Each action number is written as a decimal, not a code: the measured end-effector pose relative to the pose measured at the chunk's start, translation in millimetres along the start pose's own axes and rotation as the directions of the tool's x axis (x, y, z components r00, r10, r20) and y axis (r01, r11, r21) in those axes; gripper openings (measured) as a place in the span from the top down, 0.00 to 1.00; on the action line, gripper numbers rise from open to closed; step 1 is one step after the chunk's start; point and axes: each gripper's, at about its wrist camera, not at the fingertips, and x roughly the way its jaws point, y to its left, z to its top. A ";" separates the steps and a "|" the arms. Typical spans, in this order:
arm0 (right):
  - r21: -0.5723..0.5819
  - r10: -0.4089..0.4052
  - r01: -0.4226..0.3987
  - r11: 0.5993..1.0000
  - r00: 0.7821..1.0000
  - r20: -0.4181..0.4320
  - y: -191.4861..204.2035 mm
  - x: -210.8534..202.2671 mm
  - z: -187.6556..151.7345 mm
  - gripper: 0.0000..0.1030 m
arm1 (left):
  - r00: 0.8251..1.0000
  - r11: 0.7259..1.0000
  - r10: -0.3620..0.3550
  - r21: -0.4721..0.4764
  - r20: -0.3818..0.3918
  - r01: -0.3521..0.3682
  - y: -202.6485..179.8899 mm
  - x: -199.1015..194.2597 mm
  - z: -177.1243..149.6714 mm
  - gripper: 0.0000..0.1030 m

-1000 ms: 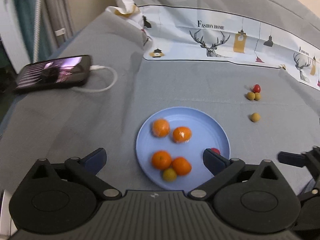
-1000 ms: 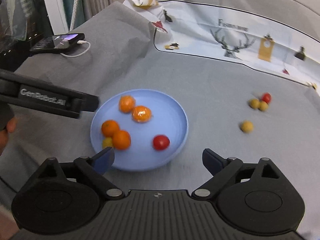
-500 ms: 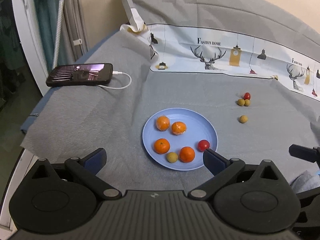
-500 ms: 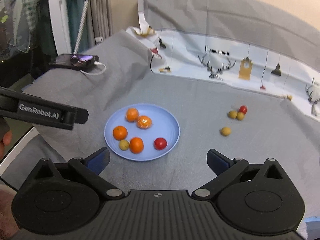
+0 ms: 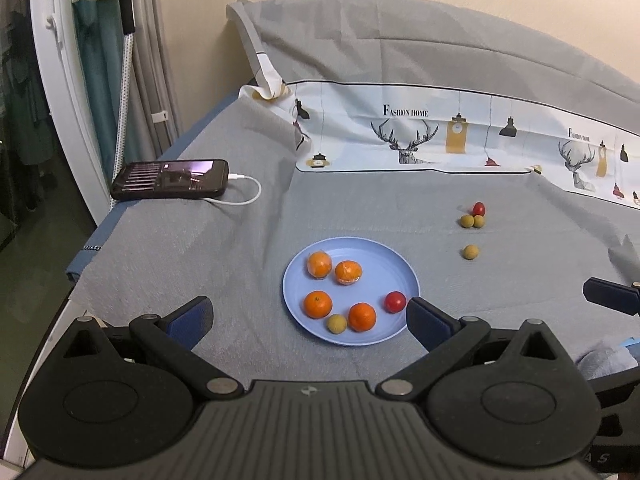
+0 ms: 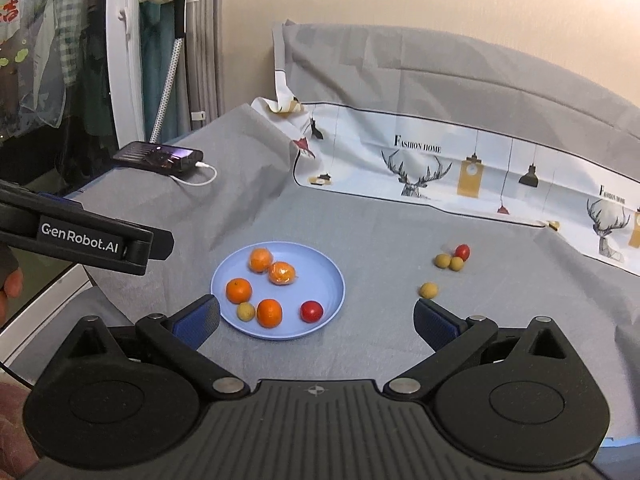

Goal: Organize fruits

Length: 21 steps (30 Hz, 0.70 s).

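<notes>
With both grippers point(image 5: 306, 314) point(image 6: 316, 316) spread and empty, we judge a centred pinch on the lone brown fruit point(image 6: 428, 290) safest.

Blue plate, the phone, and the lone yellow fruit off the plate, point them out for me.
blue plate point(image 5: 394, 266), left wrist view, bare inner surface.
phone point(image 5: 172, 178), left wrist view, middle of the screen.
lone yellow fruit point(image 6: 428, 290), right wrist view, its centre.
</notes>
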 end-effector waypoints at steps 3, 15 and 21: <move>-0.001 0.001 -0.001 1.000 1.000 0.006 0.7 -2.3 0.1 0.01 | 1.000 1.000 0.000 0.005 0.004 0.000 0.2 -2.6 -0.4 0.00; 0.002 0.003 -0.003 1.000 1.000 0.004 1.1 -3.5 -0.6 0.01 | 1.000 1.000 -0.001 0.012 -0.001 0.001 -0.1 0.9 -0.9 0.00; 0.007 0.008 -0.008 1.000 1.000 -0.009 1.1 1.6 -0.3 0.01 | 1.000 1.000 0.001 0.015 -0.013 -0.001 0.6 6.5 -0.7 0.00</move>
